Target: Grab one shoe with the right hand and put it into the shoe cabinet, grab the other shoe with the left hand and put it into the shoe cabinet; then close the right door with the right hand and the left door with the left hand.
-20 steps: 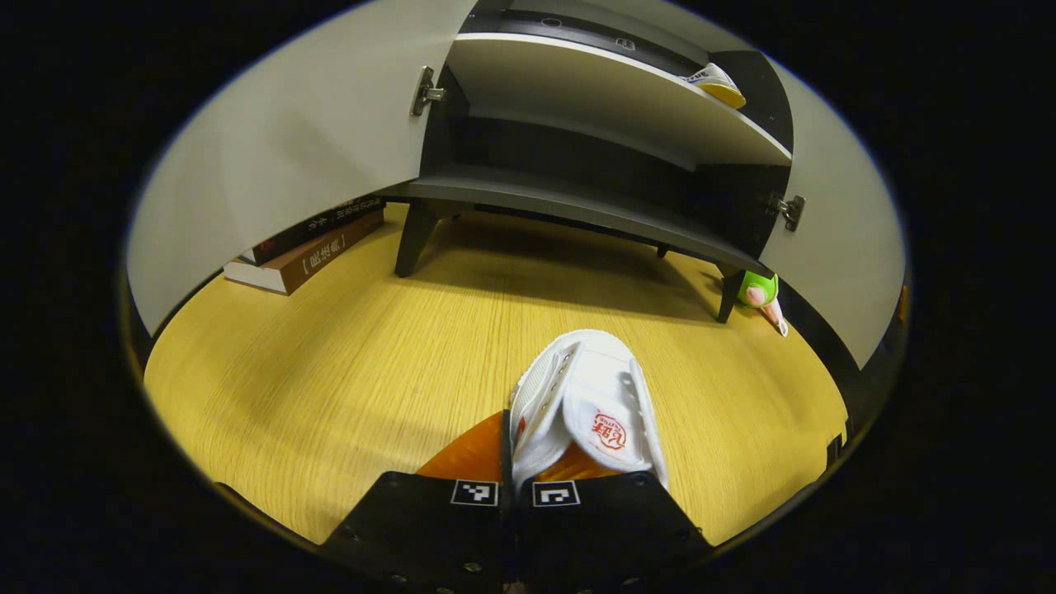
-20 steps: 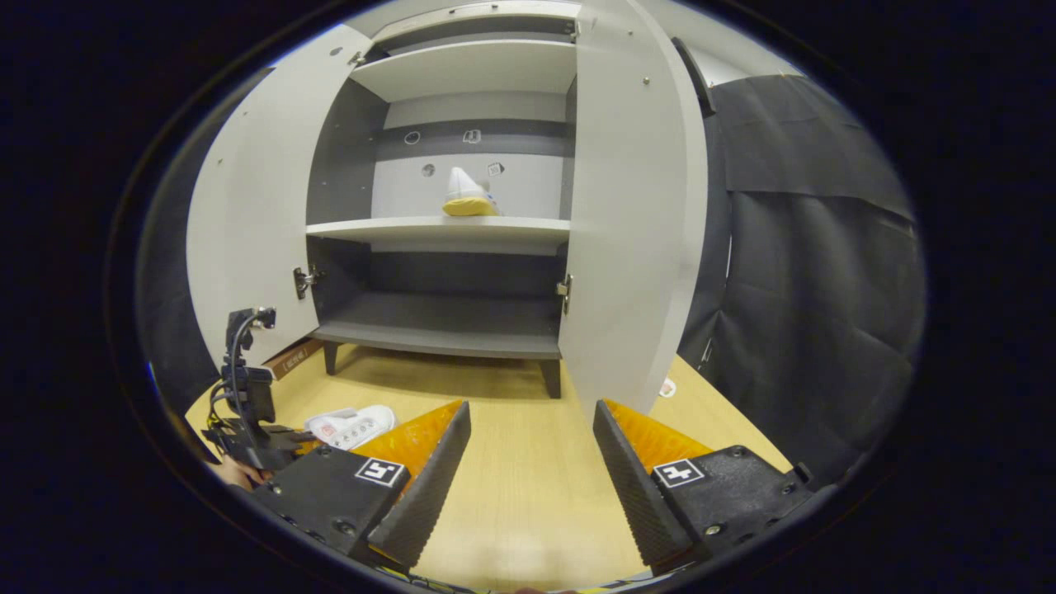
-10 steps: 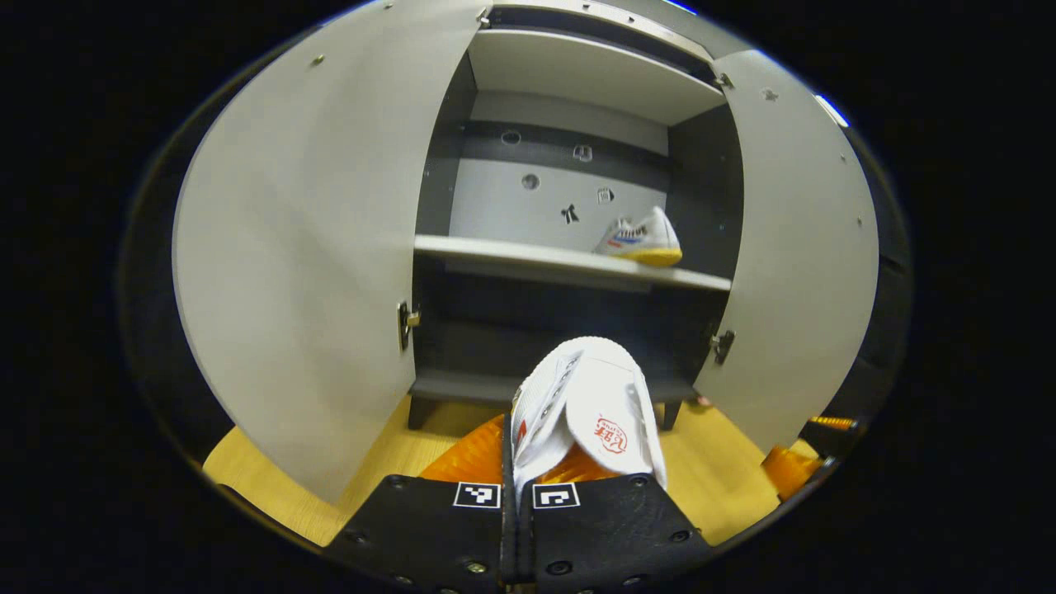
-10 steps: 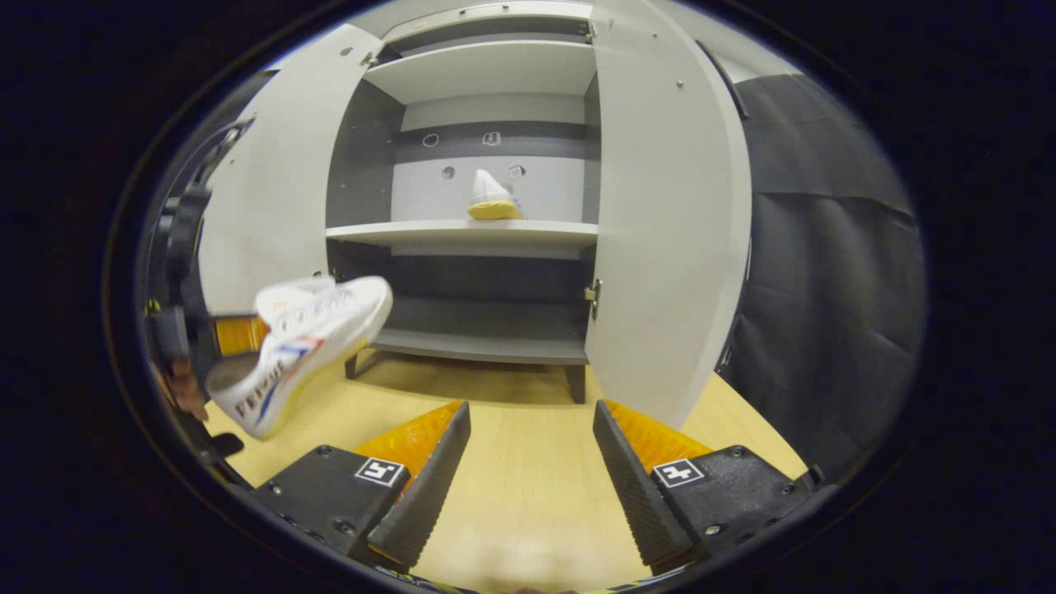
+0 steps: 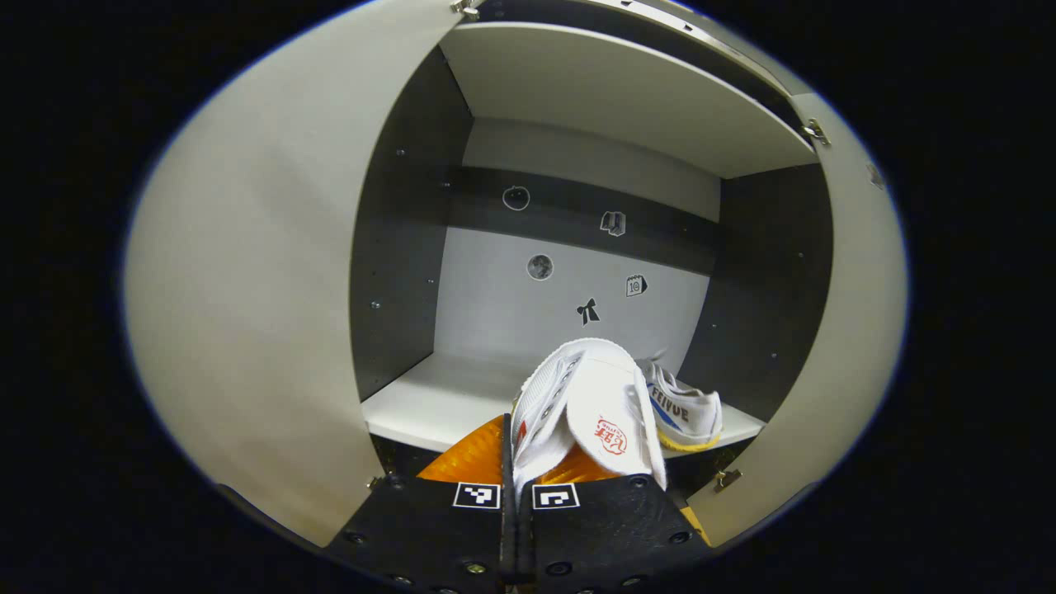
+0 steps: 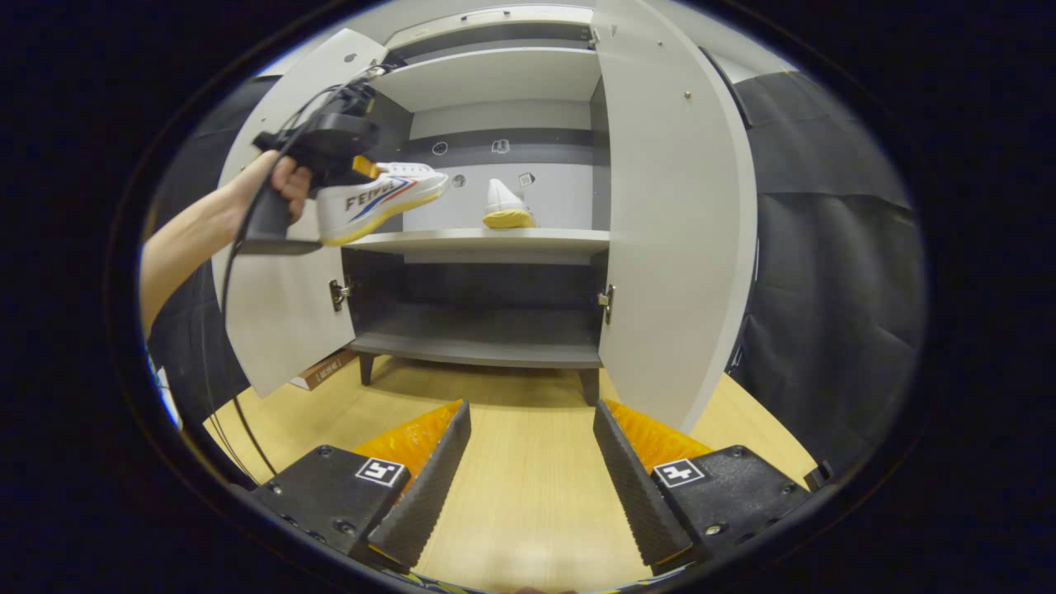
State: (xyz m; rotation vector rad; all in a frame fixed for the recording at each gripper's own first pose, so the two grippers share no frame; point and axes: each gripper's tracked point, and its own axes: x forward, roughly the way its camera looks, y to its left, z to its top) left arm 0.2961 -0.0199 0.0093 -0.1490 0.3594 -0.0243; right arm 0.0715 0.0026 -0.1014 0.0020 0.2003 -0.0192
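So the left claw [image 5: 516,483] is pinched tight on the white canvas sneaker with the yellow sole [image 5: 587,408], both fingers pressing on it, and it's held up in the air right at the mouth of the grey shoe cabinet's upper shelf [image 5: 429,400]. In the right gripper view you can see that same sneaker [image 6: 379,200] carried by a hand [image 6: 285,180] just above the shelf's left end. The matching second sneaker [image 5: 685,408] already sits on that shelf, toward the right side. Both pale grey cabinet doors, the left door [image 6: 280,305] and the right door [image 6: 668,223], hang wide open. The right claw [image 6: 532,462] is spread apart, holding nothing, low over the light wooden counter [image 6: 528,487] in front of the cabinet.
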